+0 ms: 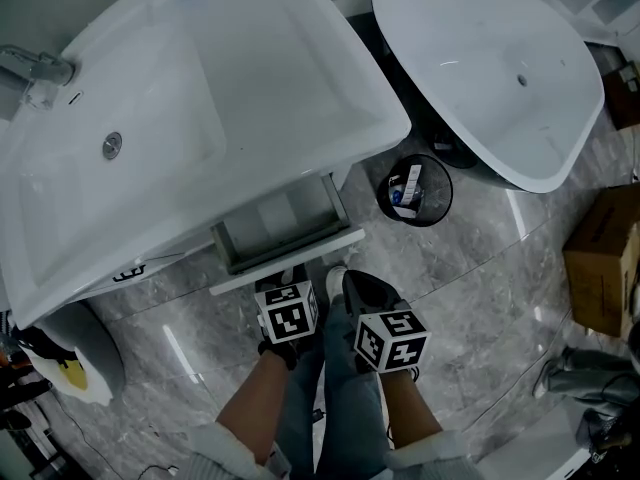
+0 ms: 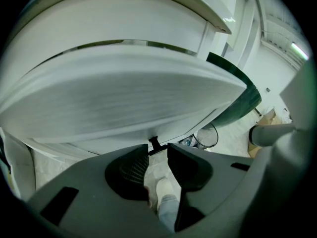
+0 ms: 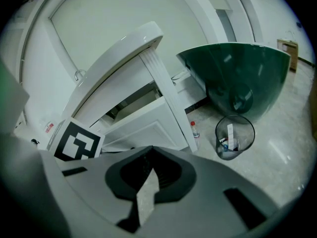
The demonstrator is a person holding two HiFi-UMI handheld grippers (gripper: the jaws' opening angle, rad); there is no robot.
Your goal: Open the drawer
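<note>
The white drawer (image 1: 283,226) under the washbasin (image 1: 240,78) stands pulled out, its front panel (image 1: 290,261) facing me. My left gripper (image 1: 290,278) is at that panel. In the left gripper view the panel (image 2: 124,98) fills the top, and a small black handle (image 2: 154,145) sits between the tips of my left gripper (image 2: 157,152), whose jaws stand a little apart on it. My right gripper (image 1: 353,284) hangs beside it, off the drawer. In its own view the right gripper (image 3: 150,155) has its jaws together at the tips, empty, with the drawer (image 3: 143,128) ahead.
A wire waste bin (image 1: 415,190) stands on the marble floor right of the drawer. Behind it is a large white bathtub (image 1: 490,68). A cardboard box (image 1: 605,263) sits at the far right. My legs and feet are below the grippers.
</note>
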